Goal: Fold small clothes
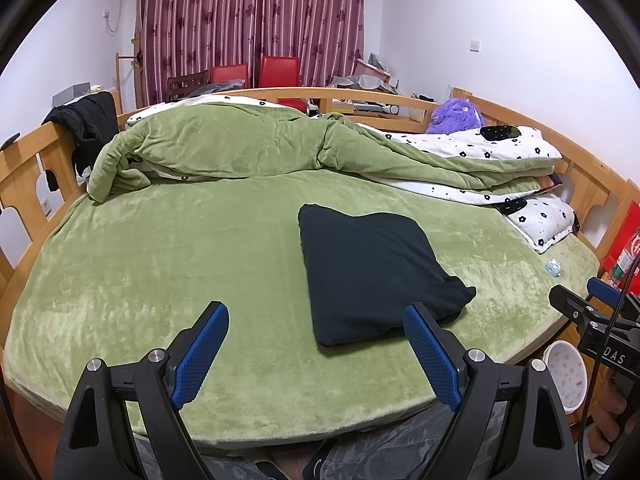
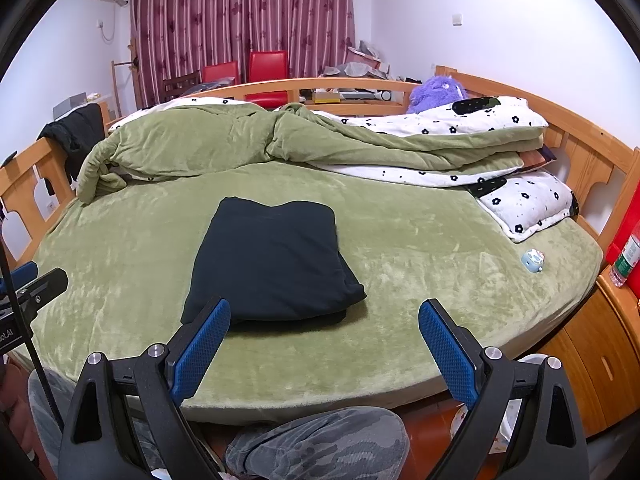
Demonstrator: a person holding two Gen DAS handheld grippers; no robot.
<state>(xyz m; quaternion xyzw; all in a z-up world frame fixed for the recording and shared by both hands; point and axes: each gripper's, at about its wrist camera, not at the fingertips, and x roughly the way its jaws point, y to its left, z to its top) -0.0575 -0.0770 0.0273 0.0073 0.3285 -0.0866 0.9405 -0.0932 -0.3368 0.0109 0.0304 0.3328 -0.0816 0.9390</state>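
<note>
I see a dark folded garment (image 1: 376,276) lying flat on the green bed sheet (image 1: 160,264), toward the bed's near edge and roughly mid-width, one corner bulging out to its right. My left claw (image 1: 316,356) hangs above the near edge of the bed, blue pads spread wide apart, nothing between them; the garment's near edge sits just beyond its right finger. My right claw (image 2: 324,350) is likewise spread apart and empty, with the garment (image 2: 272,260) just past its left finger. A rumpled green quilt (image 2: 224,140) is heaped along the far edge of the bed. A flower-print pillow (image 2: 528,204) lies at the bed's right end, a small pale-blue toy (image 2: 532,259) near it on the sheet.
</note>
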